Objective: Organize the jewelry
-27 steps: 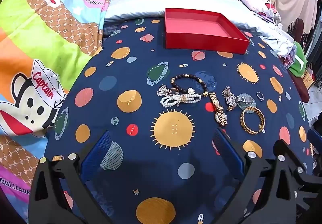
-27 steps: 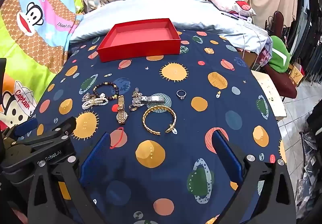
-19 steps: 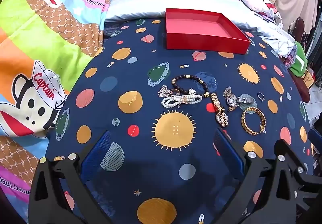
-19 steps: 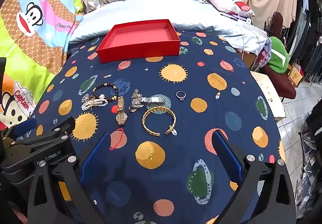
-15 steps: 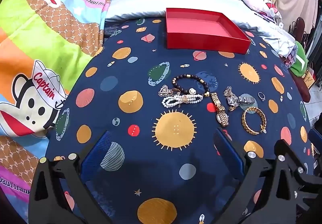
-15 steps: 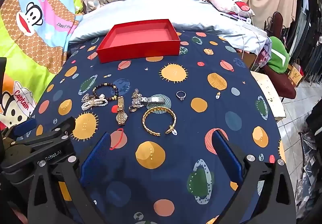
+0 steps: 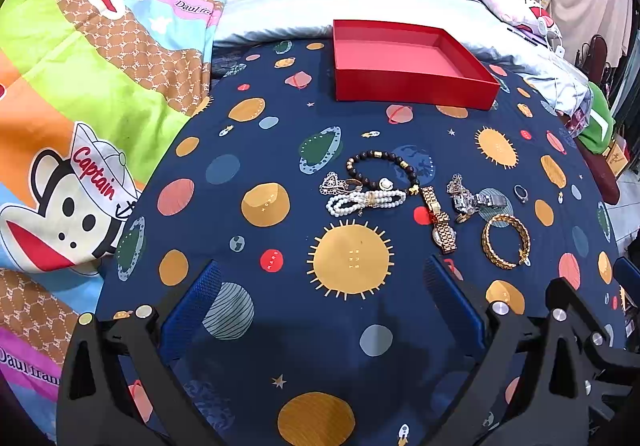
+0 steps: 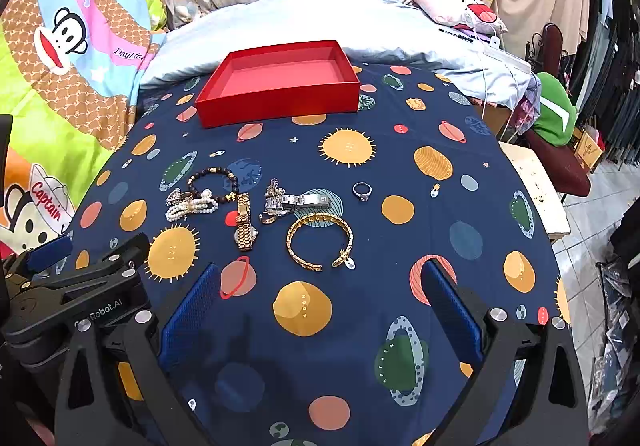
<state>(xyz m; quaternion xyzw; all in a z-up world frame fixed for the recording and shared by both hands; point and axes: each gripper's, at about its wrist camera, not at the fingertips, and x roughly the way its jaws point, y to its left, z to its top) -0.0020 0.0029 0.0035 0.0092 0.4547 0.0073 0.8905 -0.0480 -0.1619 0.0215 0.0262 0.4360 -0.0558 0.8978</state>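
An empty red tray (image 7: 412,85) (image 8: 280,107) stands at the far side of a navy space-print cloth. Nearer lie a dark bead bracelet (image 7: 380,165) (image 8: 212,177), a pearl bracelet (image 7: 364,202) (image 8: 192,207), a gold watch (image 7: 440,224) (image 8: 245,224), a silver watch (image 7: 476,199) (image 8: 298,201), a gold bangle (image 7: 506,240) (image 8: 320,242) and a silver ring (image 7: 521,193) (image 8: 362,190). My left gripper (image 7: 320,304) is open and empty, short of the pearl bracelet. My right gripper (image 8: 320,304) is open and empty, just short of the gold bangle.
A small silver pendant (image 7: 334,183) lies beside the pearls. A cartoon-monkey blanket (image 7: 80,105) lies left, a pale blue pillow (image 8: 304,21) behind the tray. The table edge drops off right toward a stool (image 8: 536,181) and hanging clothes. The left gripper body (image 8: 72,286) shows in the right wrist view.
Both views shift only slightly; nothing on the cloth has moved and both grippers stay open.
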